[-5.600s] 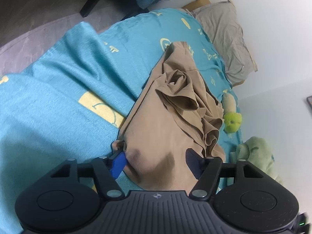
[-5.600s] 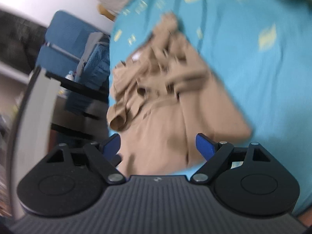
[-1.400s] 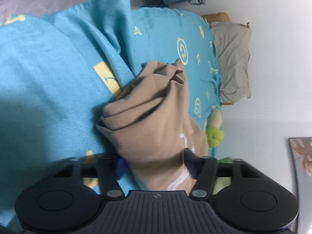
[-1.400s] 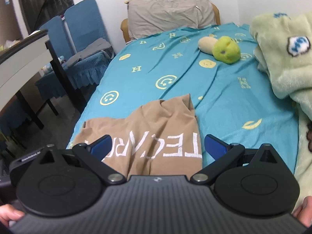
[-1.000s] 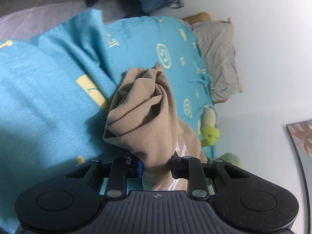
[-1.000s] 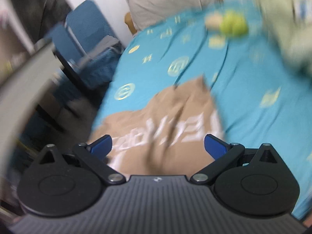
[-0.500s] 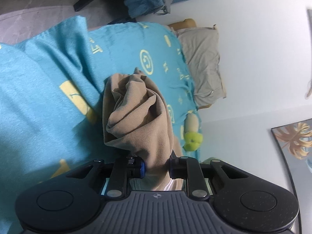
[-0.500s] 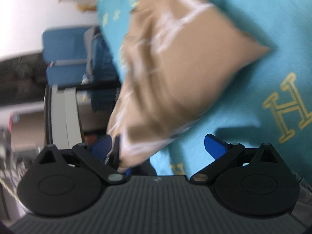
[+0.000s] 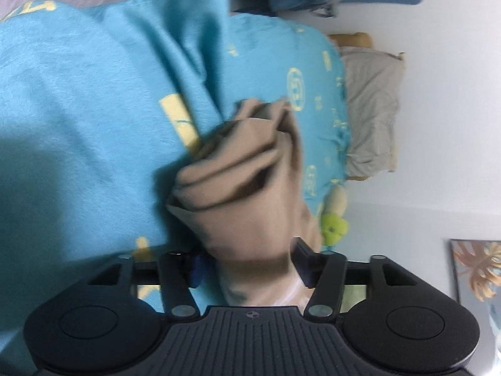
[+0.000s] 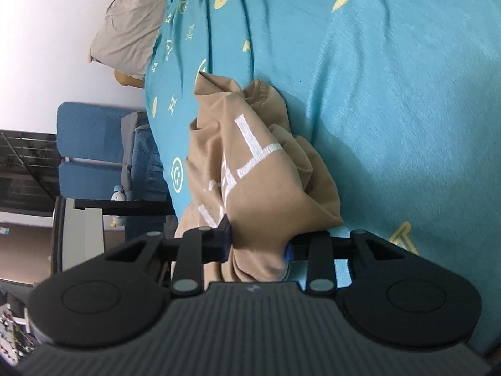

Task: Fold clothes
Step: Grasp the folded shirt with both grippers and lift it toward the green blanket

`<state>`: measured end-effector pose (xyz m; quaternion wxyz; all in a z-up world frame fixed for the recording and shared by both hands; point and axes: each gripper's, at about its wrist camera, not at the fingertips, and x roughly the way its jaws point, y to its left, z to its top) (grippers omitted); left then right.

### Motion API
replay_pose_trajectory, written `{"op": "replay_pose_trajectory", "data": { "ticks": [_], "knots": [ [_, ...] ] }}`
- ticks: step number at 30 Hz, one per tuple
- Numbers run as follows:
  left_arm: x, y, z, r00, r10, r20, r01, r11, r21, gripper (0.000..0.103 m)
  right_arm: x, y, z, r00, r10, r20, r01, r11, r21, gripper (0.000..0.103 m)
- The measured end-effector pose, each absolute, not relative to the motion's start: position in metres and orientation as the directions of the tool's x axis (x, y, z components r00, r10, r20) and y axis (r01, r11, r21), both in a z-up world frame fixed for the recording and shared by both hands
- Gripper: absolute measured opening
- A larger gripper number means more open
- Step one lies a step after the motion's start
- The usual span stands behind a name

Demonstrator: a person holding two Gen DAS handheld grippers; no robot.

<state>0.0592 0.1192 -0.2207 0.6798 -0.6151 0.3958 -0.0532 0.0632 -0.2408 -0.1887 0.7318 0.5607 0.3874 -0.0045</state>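
Tan shirt (image 10: 263, 169) bunched in soft rumpled folds, white embroidered lettering across it, lay on the turquoise bedsheet (image 10: 391, 94), long axis running away toward the grey pillow (image 10: 131, 25). Left gripper (image 9: 249, 264): fingers opening, cloth between them, contact unclear through blur. Right gripper (image 10: 256, 241): fingers closing, pinched on a thick fold.

The left gripper (image 9: 250, 264) is opening around bunched tan cloth; the right gripper (image 10: 257, 241) is closing, fingers (image 10: 224, 235) pinching cloth.
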Motion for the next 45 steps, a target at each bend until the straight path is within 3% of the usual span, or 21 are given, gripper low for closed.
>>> {"op": "replay_pose_trajectory", "data": {
  "ticks": [8,16,22,28,37,41,45],
  "knots": [
    [0.062,0.127,-0.204,0.707,-0.551,-0.443,-0.361,0.258,-0.896,0.025,0.064,-0.250,-0.163,0.713,0.407,-0.570,0.392,0.443,0.806,0.026],
    [0.043,0.109,-0.105,0.711,-0.584,-0.392,-0.240,0.322,-0.916,0.023,0.026,-0.263,-0.101,0.752,0.388,-0.533,0.367,0.425,0.827,0.025],
    [0.017,0.057,-0.026,0.701,-0.618,-0.355,-0.171,0.337,-0.926,0.023,-0.016,-0.307,-0.041,0.830,0.336,-0.444,0.298,0.406,0.864,0.025],
    [0.036,-0.061,0.039,0.642,-0.700,-0.311,-0.076,0.346,-0.935,0.023,-0.046,-0.403,0.027,0.896,0.218,-0.387,0.269,0.427,0.863,0.025],
    [0.110,-0.308,0.112,0.461,-0.859,-0.225,0.116,0.309,-0.944,0.023,-0.062,-0.600,0.119,0.952,-0.048,-0.301,0.287,0.480,0.829,0.025],
    [0.137,-0.408,0.123,0.392,-0.896,-0.208,0.214,0.308,-0.927,0.023,-0.063,-0.666,0.145,0.951,-0.152,-0.270,0.309,0.533,0.788,0.025],
    [0.153,-0.483,0.103,0.323,-0.916,-0.240,0.310,0.341,-0.887,0.024,-0.069,-0.703,0.139,0.918,-0.237,-0.319,0.397,0.580,0.711,0.025]
  ]
}}
